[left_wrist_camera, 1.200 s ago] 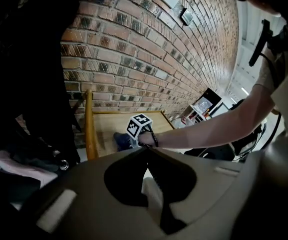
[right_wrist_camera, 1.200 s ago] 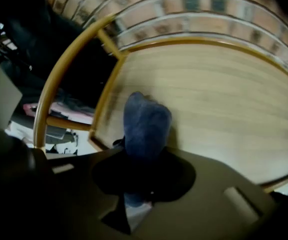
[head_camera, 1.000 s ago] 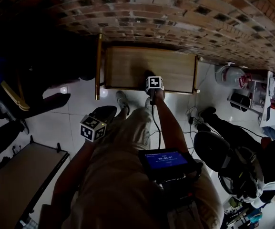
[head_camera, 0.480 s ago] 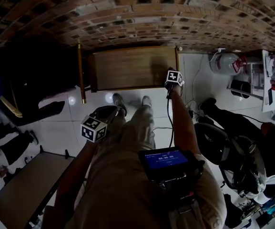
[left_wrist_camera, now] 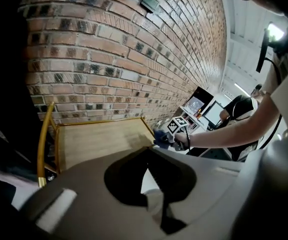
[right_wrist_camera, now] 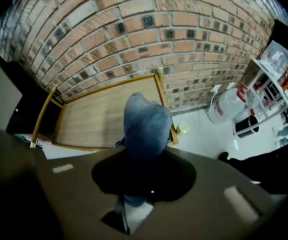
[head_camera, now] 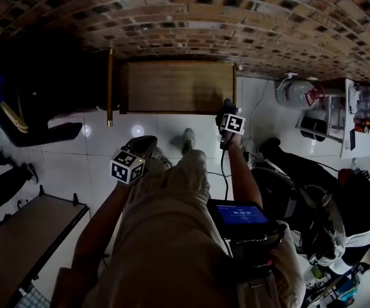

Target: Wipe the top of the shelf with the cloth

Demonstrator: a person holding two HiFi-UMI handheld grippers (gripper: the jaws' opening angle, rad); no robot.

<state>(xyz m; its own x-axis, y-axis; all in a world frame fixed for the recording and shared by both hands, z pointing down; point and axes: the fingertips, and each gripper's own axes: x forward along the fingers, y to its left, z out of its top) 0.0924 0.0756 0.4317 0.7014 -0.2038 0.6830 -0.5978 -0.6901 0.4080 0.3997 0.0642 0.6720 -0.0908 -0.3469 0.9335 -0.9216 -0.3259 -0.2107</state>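
Note:
The shelf's wooden top [head_camera: 172, 85] stands against the brick wall, framed by gold rails. My right gripper [head_camera: 224, 113] hovers at the shelf's near right corner, shut on a bunched blue cloth [right_wrist_camera: 144, 126]. The cloth rises from the jaws in the right gripper view, in front of the wooden top [right_wrist_camera: 104, 119], and I cannot tell whether it touches the wood. My left gripper [head_camera: 146, 145] hangs low by the person's leg, away from the shelf, jaws together with nothing in them. In the left gripper view the cloth [left_wrist_camera: 160, 137] and the shelf top [left_wrist_camera: 96, 141] show beyond those jaws.
A clear water jug [head_camera: 298, 93] and a white rack [head_camera: 358, 117] stand right of the shelf. A person in dark clothes [head_camera: 338, 204] sits at the right. A low brown table [head_camera: 24, 242] is at the lower left, a brick wall [head_camera: 191, 18] behind.
My right gripper with the cloth slid right along the shelf's front part to its right end, then drew back to the near right corner. The left gripper stayed put.

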